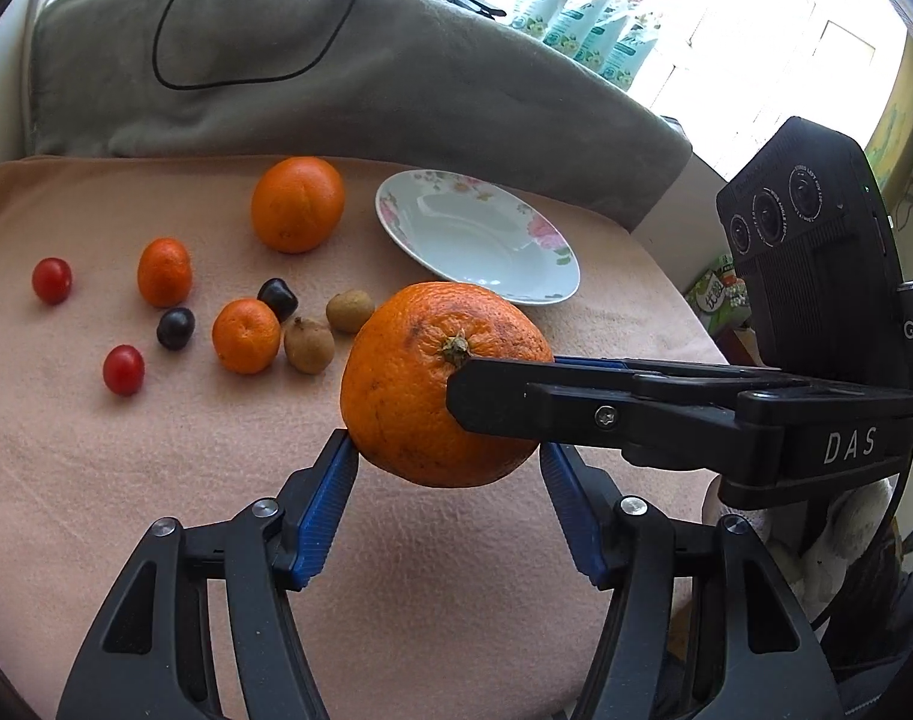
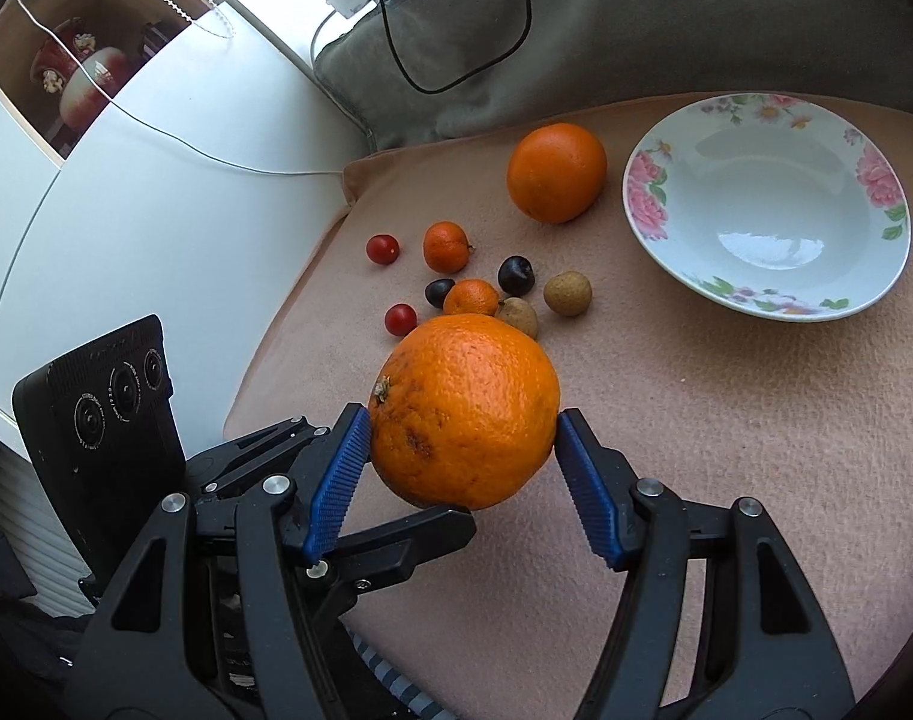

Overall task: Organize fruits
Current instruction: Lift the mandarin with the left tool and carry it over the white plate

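Right now my left tool (image 1: 447, 462) and my right tool (image 2: 462, 435) both grip the same big orange (image 1: 423, 384), each pair of blue pads pressed against its sides, the two tools crossing at roughly a right angle. It hangs clear of the peach blanket (image 1: 156, 480), stem end turned toward the left-hand camera. Just beyond it lie two brown longans (image 2: 567, 294), two dark cherries (image 2: 516, 275), two small mandarins (image 2: 446, 247) and two red cherry tomatoes (image 2: 383, 249), loosely clustered. Farther back sits a second large orange (image 2: 556, 172), and beside it, to the right, a flowered white plate (image 2: 648, 222) with nothing in it. Behind the blanket rises a grey cushion (image 1: 336, 90) with a black cable (image 1: 174, 78) looped over it.
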The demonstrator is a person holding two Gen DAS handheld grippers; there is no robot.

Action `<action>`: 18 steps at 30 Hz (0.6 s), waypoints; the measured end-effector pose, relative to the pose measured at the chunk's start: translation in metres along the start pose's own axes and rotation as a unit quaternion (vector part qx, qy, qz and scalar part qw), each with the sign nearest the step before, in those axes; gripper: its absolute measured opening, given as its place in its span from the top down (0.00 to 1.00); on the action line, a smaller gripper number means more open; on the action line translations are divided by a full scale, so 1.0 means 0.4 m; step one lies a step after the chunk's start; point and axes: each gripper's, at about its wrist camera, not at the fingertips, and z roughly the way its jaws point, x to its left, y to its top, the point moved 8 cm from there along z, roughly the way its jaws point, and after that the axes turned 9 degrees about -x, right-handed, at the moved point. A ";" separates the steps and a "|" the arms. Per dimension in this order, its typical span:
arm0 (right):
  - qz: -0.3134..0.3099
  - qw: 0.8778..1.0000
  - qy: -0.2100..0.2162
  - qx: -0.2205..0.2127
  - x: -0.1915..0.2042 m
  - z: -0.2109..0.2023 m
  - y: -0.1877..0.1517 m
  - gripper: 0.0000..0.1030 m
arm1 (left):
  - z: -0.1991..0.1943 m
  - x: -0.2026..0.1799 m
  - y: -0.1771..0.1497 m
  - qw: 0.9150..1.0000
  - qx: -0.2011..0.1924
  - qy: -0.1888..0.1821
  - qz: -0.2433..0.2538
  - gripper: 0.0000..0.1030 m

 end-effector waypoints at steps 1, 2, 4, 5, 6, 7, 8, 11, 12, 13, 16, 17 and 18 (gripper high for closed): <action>0.002 1.000 -0.003 -0.003 -0.008 -0.006 0.007 0.35 | 0.010 -0.011 0.011 1.000 0.000 -0.003 0.001 0.39; 0.003 1.000 -0.005 -0.007 -0.021 -0.016 0.012 0.35 | 0.020 -0.016 0.019 1.000 0.001 -0.006 0.001 0.39; 0.006 1.000 -0.010 -0.013 -0.039 -0.018 0.024 0.35 | 0.036 -0.028 0.030 1.000 0.002 -0.010 0.005 0.39; 0.009 1.000 -0.011 -0.016 -0.049 -0.021 0.032 0.35 | 0.044 -0.035 0.038 1.000 0.003 -0.012 0.007 0.39; 0.011 1.000 -0.012 -0.019 -0.058 -0.019 0.040 0.35 | 0.052 -0.040 0.044 1.000 0.004 -0.014 0.008 0.39; 0.013 1.000 -0.014 -0.022 -0.067 -0.022 0.048 0.35 | 0.060 -0.045 0.048 1.000 0.004 -0.016 0.010 0.39; 0.015 0.999 -0.015 -0.024 -0.081 -0.024 0.058 0.35 | 0.069 -0.053 0.057 1.000 0.005 -0.017 0.012 0.39; 0.022 0.999 -0.020 -0.031 -0.110 -0.022 0.082 0.35 | 0.096 -0.066 0.073 1.000 0.009 -0.021 0.016 0.39; 0.024 0.999 -0.021 -0.034 -0.121 -0.022 0.085 0.35 | 0.103 -0.070 0.078 1.000 0.009 -0.021 0.019 0.39; 0.025 0.999 -0.021 -0.035 -0.130 -0.023 0.093 0.35 | 0.111 -0.074 0.083 1.000 0.009 -0.020 0.021 0.39; 0.029 0.998 -0.026 -0.040 -0.157 -0.023 0.111 0.35 | 0.142 -0.084 0.099 0.999 0.013 -0.023 0.020 0.39; 0.030 0.998 -0.028 -0.040 -0.166 -0.022 0.116 0.35 | 0.154 -0.086 0.105 0.999 0.015 -0.025 0.019 0.39; 0.033 0.998 -0.030 -0.041 -0.176 -0.020 0.120 0.35 | 0.165 -0.084 0.111 0.999 0.018 -0.025 0.018 0.39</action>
